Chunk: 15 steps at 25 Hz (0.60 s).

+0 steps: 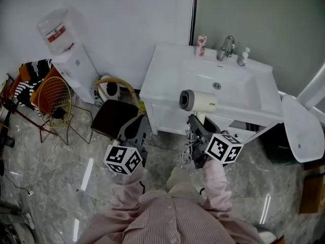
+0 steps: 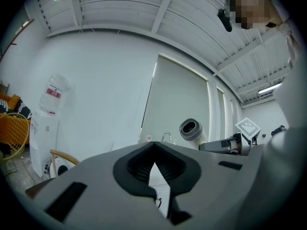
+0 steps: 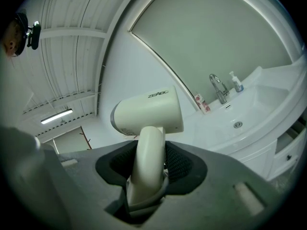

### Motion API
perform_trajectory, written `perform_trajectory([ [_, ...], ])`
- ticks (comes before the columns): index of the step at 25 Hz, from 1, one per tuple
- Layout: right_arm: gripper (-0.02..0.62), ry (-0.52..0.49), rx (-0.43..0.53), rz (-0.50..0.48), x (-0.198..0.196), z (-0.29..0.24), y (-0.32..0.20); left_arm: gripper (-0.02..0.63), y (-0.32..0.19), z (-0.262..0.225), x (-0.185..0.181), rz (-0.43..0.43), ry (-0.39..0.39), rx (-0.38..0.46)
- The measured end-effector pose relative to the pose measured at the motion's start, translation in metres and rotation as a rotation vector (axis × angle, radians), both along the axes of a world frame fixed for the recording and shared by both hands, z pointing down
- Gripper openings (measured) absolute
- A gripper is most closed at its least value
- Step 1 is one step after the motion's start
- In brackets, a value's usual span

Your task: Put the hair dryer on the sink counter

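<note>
One hair dryer (image 1: 199, 100), handle clamped upright in right gripper (image 1: 196, 122) for carrying; sink counter (image 1: 161, 80) at 12 o'clock (left gripper (image 1: 135, 131) closed, empty)

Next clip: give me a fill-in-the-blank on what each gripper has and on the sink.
1. The right gripper grips the hair dryer by its ____.
2. The left gripper, jaws together, holds ____.
3. Between the red-and-white container and the pump bottle stands the sink's ____.
Missing words: handle; nothing; faucet.
</note>
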State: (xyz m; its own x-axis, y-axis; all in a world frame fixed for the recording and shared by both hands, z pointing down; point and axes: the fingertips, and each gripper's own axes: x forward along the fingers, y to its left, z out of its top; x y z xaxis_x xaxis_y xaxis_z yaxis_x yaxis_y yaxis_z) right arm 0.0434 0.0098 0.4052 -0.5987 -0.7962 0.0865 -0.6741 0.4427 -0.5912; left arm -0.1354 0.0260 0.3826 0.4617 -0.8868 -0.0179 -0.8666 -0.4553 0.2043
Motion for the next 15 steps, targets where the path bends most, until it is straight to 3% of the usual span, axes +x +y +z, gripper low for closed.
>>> perform_trajectory([
  [7, 0.167, 0.002, -0.018, -0.001, -0.003, 0.008, -0.038, -0.002, -0.037, 0.010, -0.004, -0.005, 0.017, -0.021],
  [15, 0.168, 0.007, -0.045, 0.000, -0.007, 0.016, -0.116, -0.002, -0.114, 0.024, -0.012, -0.010, 0.024, -0.061],
])
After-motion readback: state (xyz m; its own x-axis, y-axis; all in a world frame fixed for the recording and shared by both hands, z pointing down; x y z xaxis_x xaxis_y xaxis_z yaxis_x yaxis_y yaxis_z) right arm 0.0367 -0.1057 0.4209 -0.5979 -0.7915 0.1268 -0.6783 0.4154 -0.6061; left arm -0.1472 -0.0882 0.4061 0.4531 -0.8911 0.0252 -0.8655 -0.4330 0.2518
